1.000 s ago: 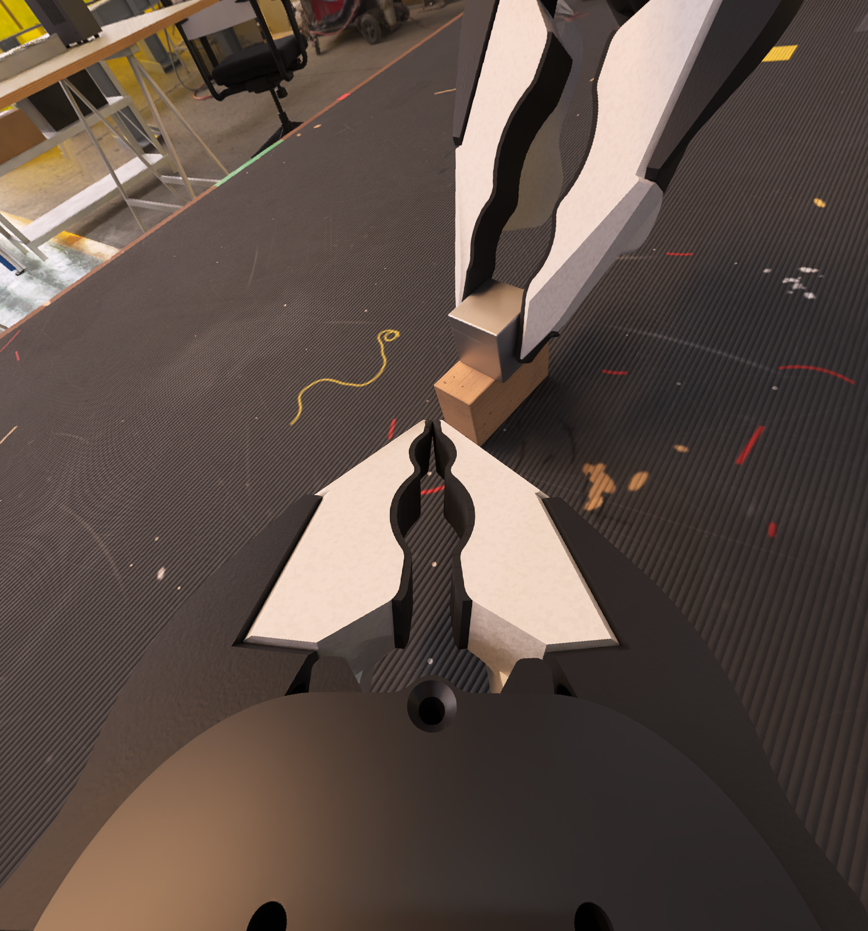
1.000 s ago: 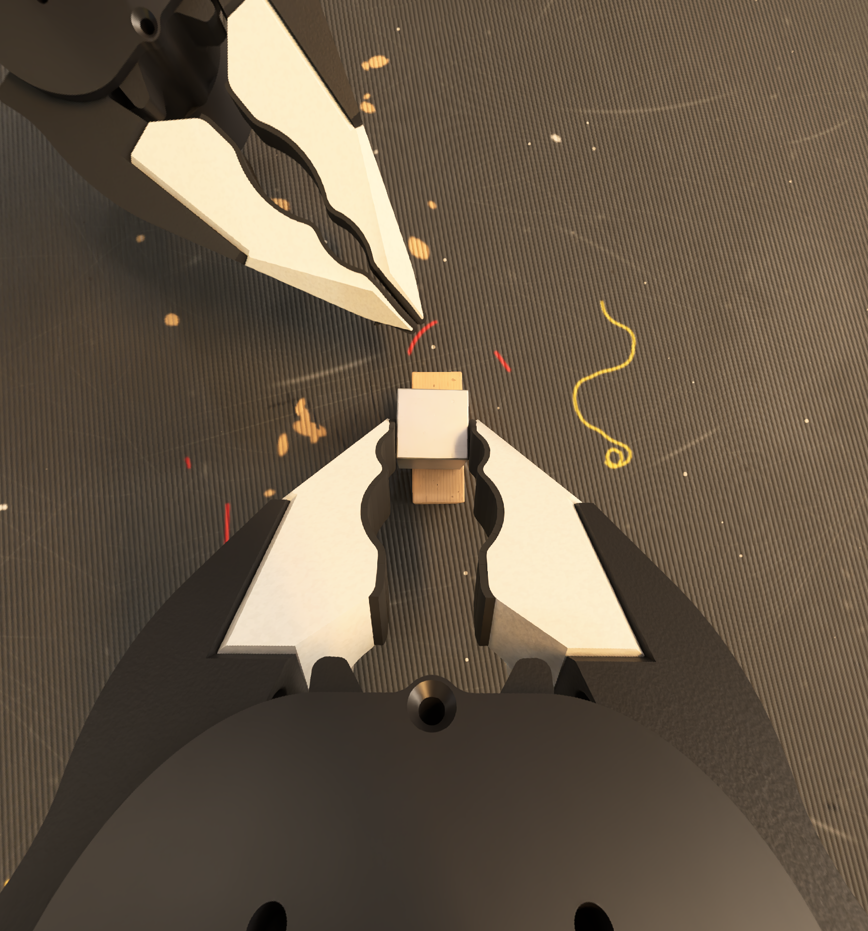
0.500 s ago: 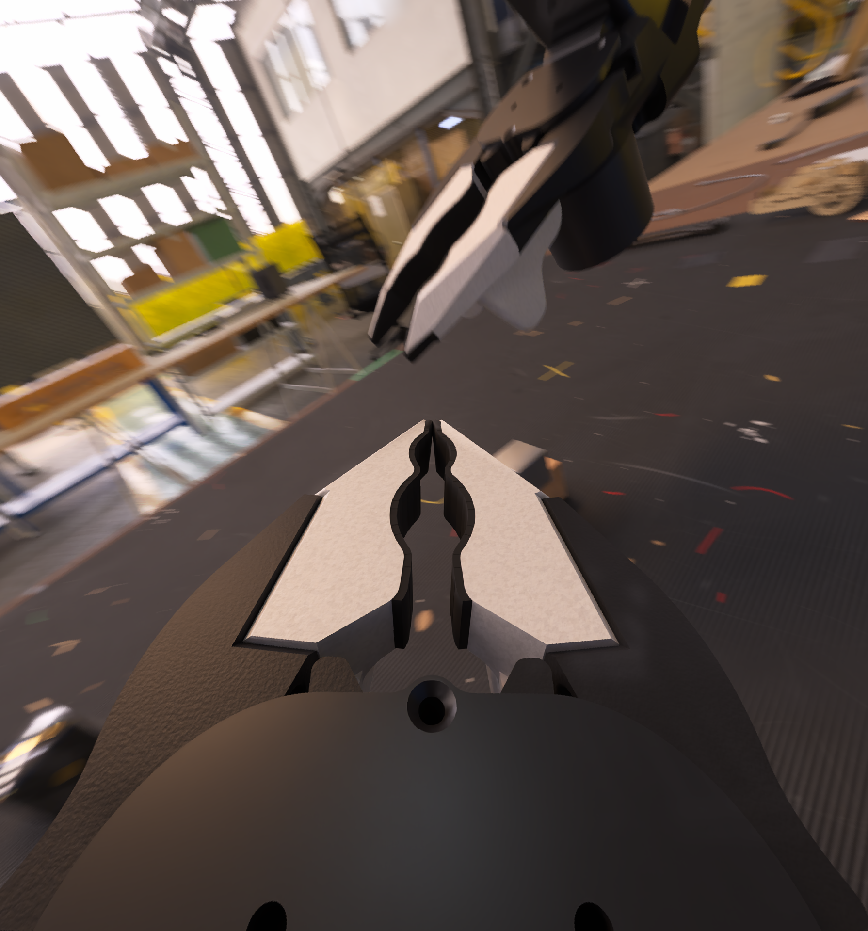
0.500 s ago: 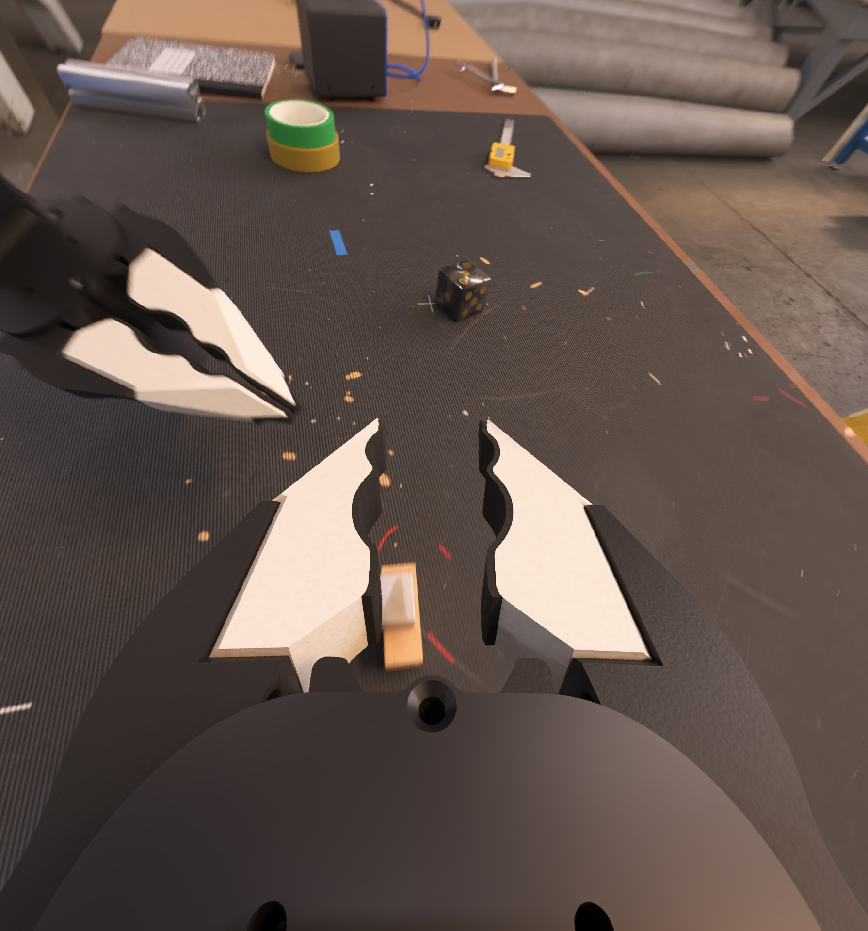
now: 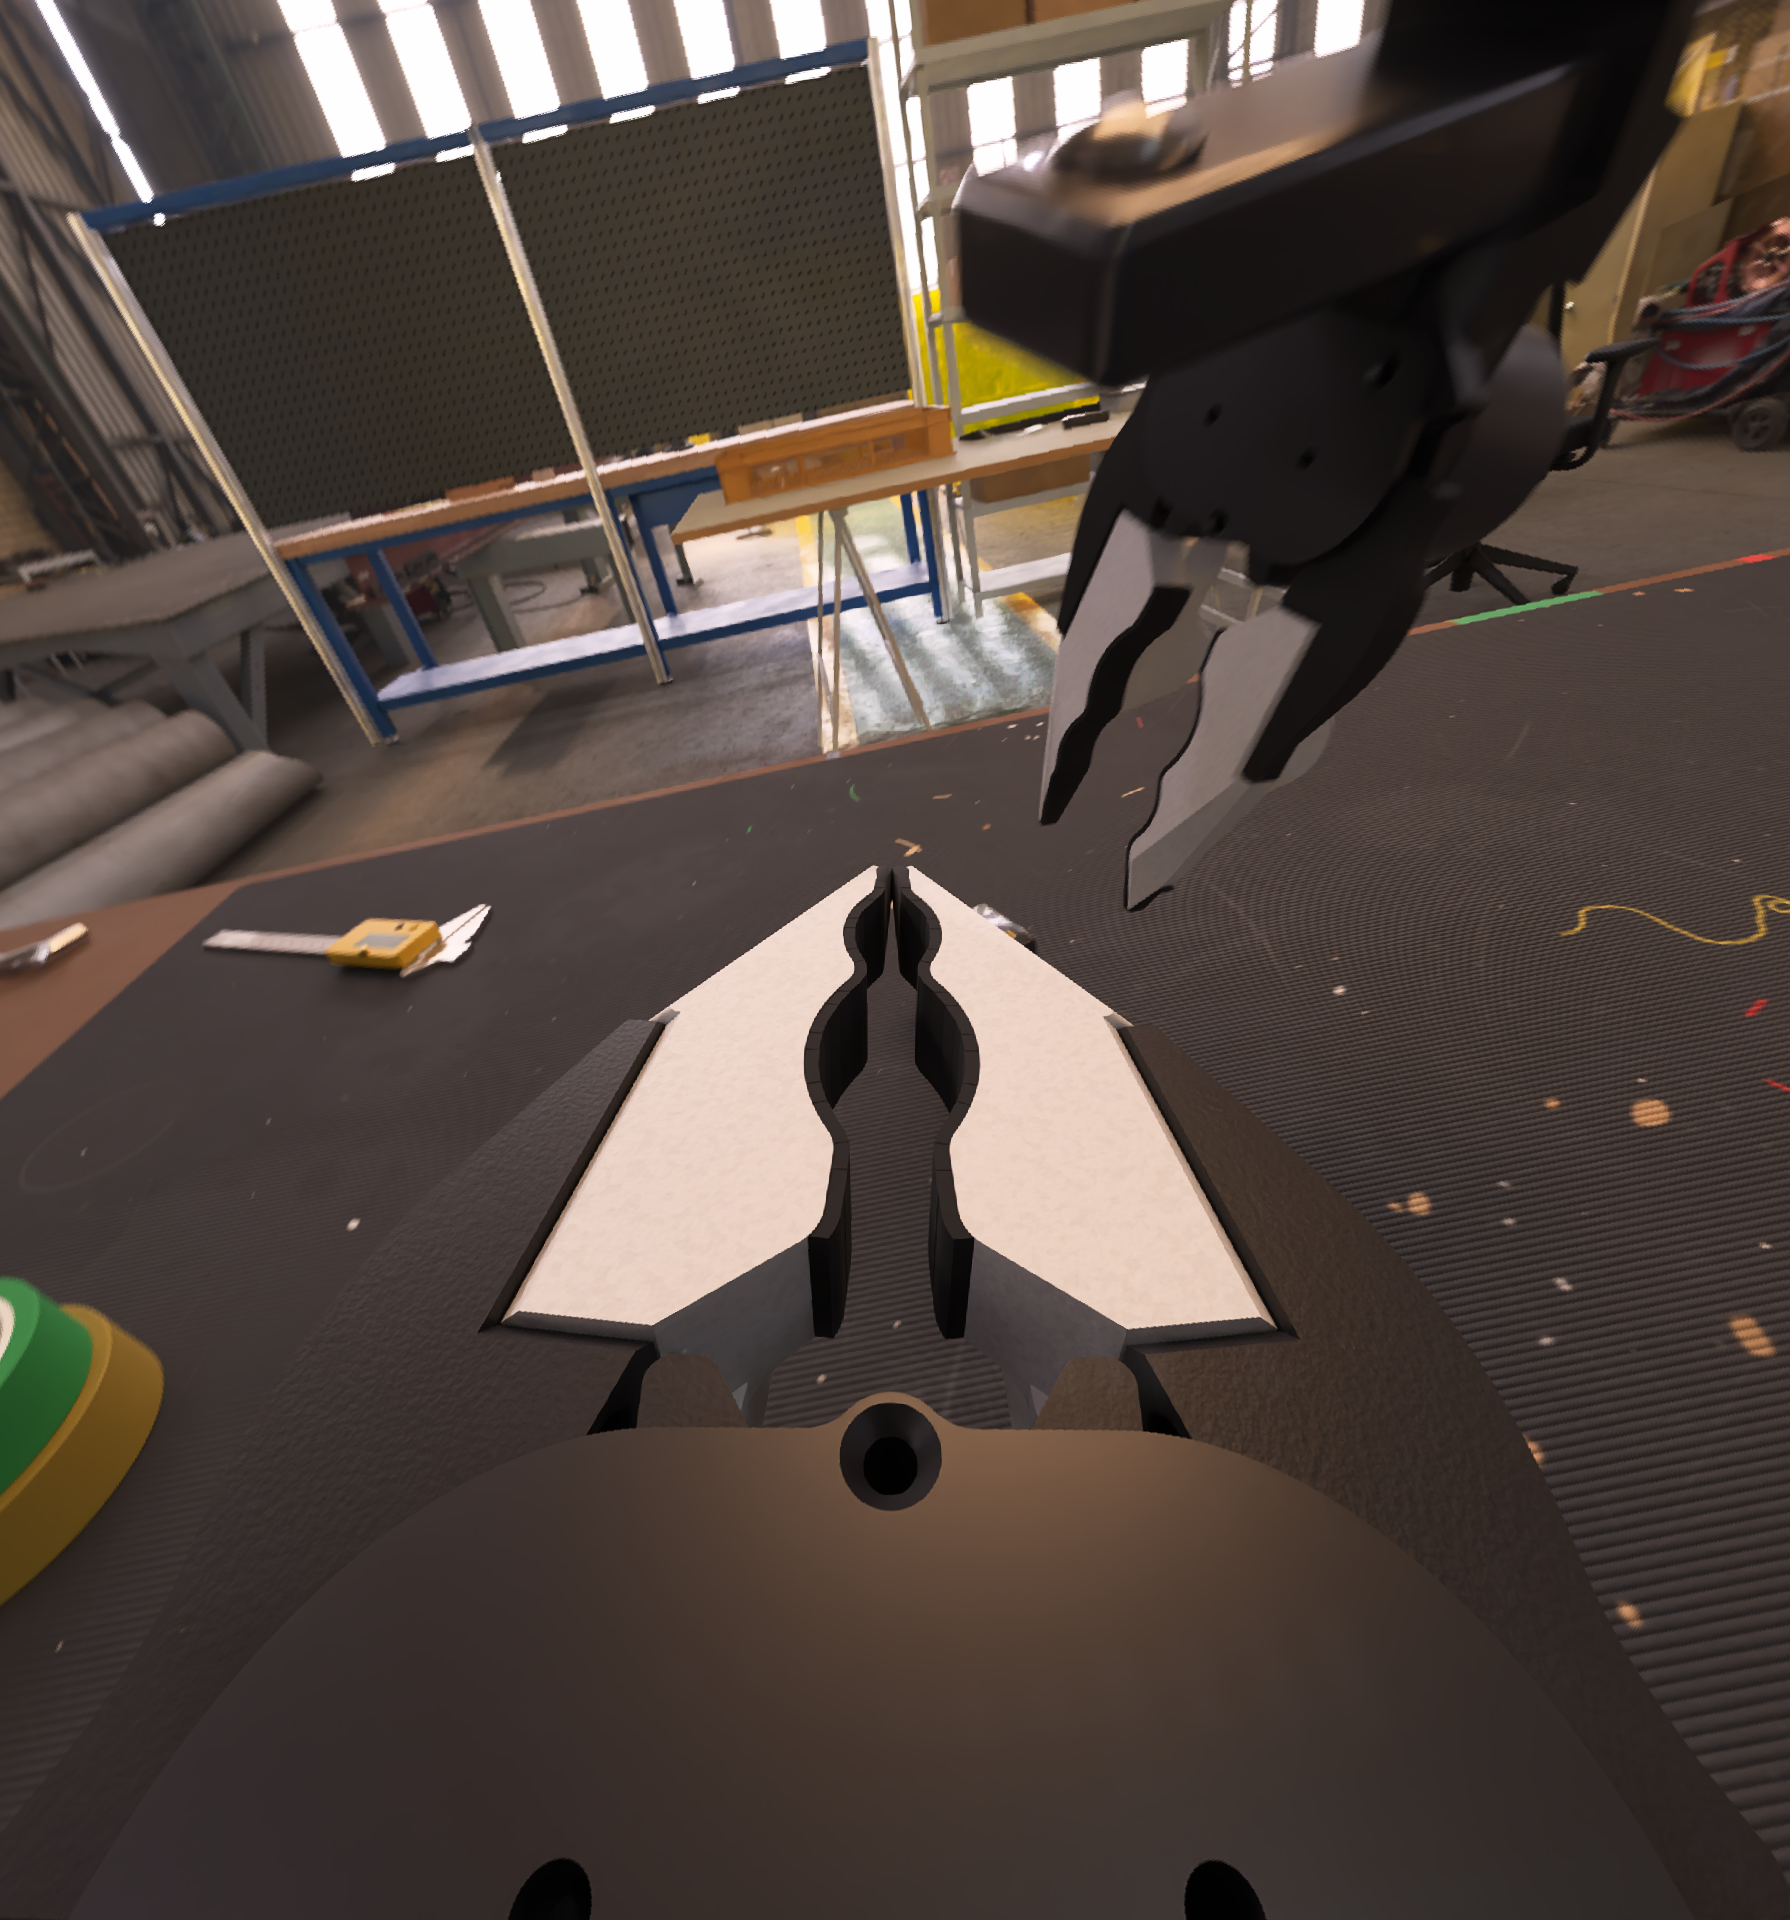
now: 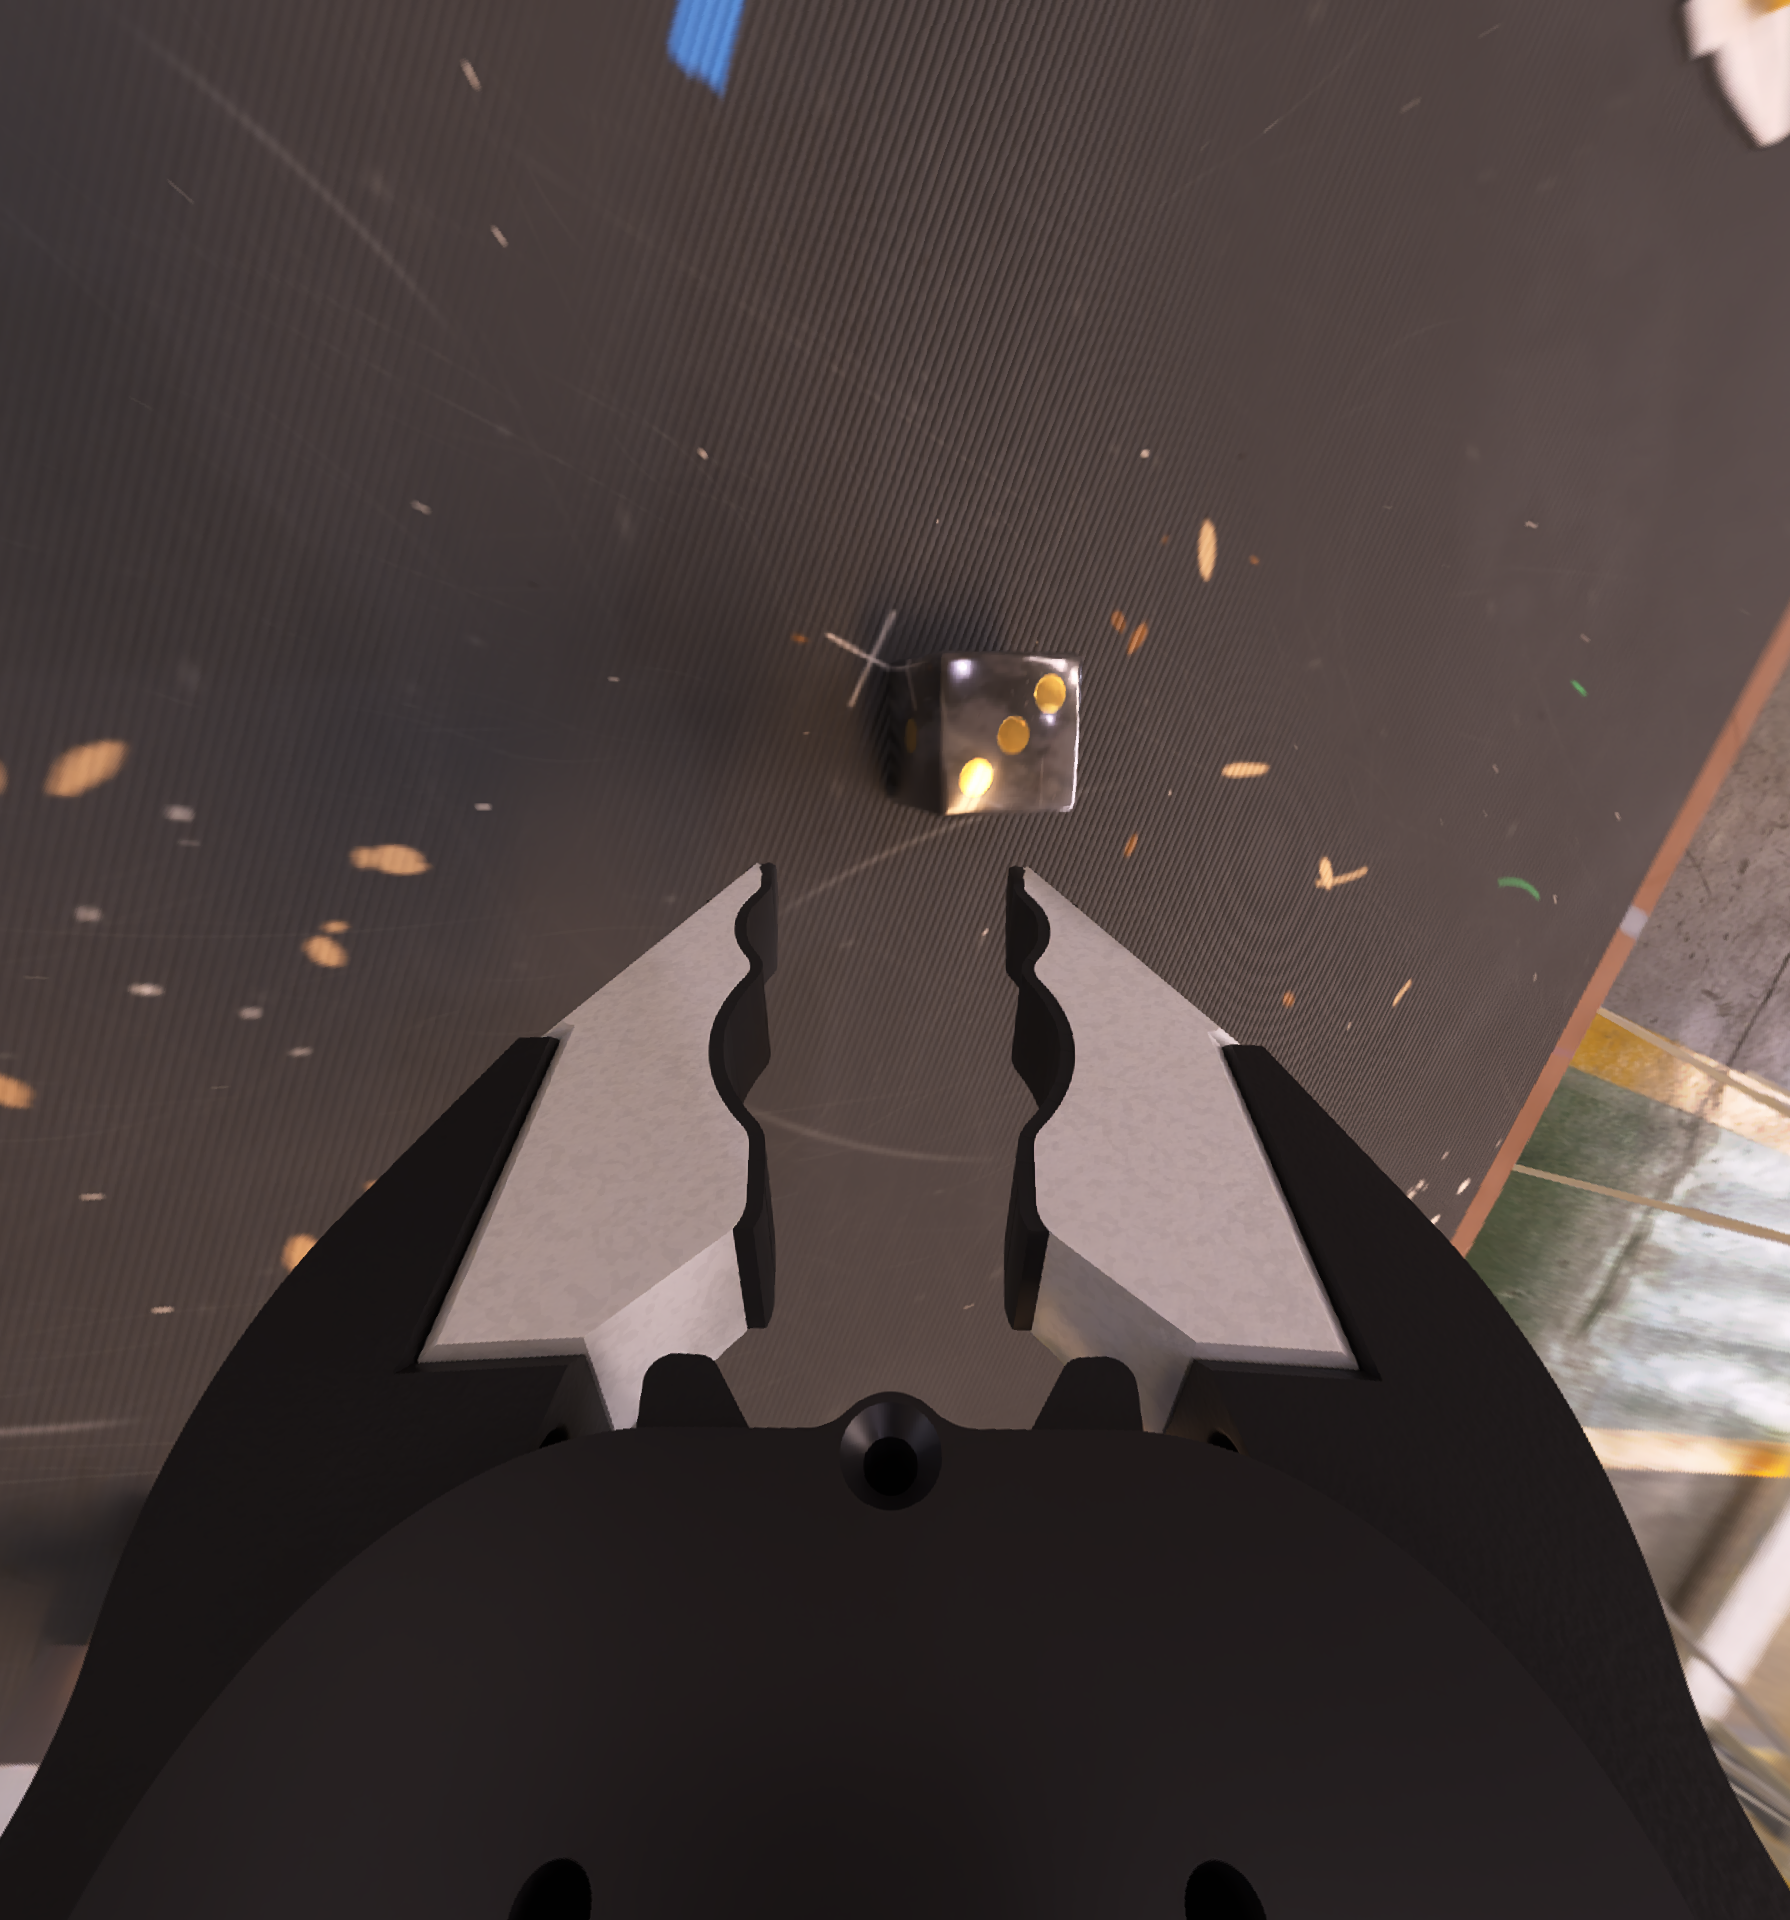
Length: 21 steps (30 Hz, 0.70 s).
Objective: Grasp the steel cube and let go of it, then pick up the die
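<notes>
The die (image 6: pixel 1005 732) is glossy black with gold pips and rests on the dark mat, a short way beyond and slightly right of my right gripper's tips. My right gripper (image 6: pixel 891 878) is open and empty, above the mat and pointing down at the die. It also shows in the left wrist view (image 5: pixel 1099 852), hanging open at the upper right. My left gripper (image 5: pixel 893 878) is shut and empty, low over the mat. A small shiny corner (image 5: pixel 1003 920) that may be the die peeks from behind its right finger. I cannot make out the steel cube.
A green and yellow tape roll (image 5: pixel 8 1455) lies at the left. A yellow caliper (image 5: pixel 382 940) lies at the far left. A yellow thread (image 5: pixel 1691 920) is at the right. The table edge (image 6: pixel 1649 883) runs close to the die's right. A blue tape strip (image 6: pixel 709 36) lies far ahead.
My right gripper let go of the steel cube on the wooden block, opened wider and moved over to the die. My left gripper stayed shut and swung to face the table's far edge.
</notes>
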{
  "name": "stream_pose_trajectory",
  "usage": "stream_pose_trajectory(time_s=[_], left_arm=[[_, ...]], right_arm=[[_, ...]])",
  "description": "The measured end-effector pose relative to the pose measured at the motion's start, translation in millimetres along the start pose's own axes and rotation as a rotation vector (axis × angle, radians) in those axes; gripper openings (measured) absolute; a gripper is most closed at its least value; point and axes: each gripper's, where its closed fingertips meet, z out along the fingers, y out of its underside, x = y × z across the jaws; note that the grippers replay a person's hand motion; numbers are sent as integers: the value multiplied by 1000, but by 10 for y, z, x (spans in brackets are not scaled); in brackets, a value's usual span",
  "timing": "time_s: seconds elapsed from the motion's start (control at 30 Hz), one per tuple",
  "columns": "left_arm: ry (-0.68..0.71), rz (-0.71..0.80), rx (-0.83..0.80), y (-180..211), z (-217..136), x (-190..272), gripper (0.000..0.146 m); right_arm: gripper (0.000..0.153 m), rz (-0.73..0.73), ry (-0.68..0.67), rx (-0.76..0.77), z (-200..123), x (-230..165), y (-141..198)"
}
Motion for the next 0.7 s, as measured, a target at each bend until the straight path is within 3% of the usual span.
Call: stream_pose_trajectory(time_s=[0.1,0.2,0.4,0.57,0.7], left_arm=[[-27,-21,-24,103,-7,-170,0],[-43,-22,-36,187,-10,-268,0],[-10,-65,-26,277,-12,-302,0],[118,-49,85,138,-73,-91,27],[262,77,181,0,-145,285,52]], right_arm=[[49,-70,-65,-127,377,133,-16],[54,-49,-108,-224,625,256,61],[44,-13,-173,-179,783,255,35],[44,40,-201,-104,447,155,19],[44,112,-410,-4,-184,-191,36]])
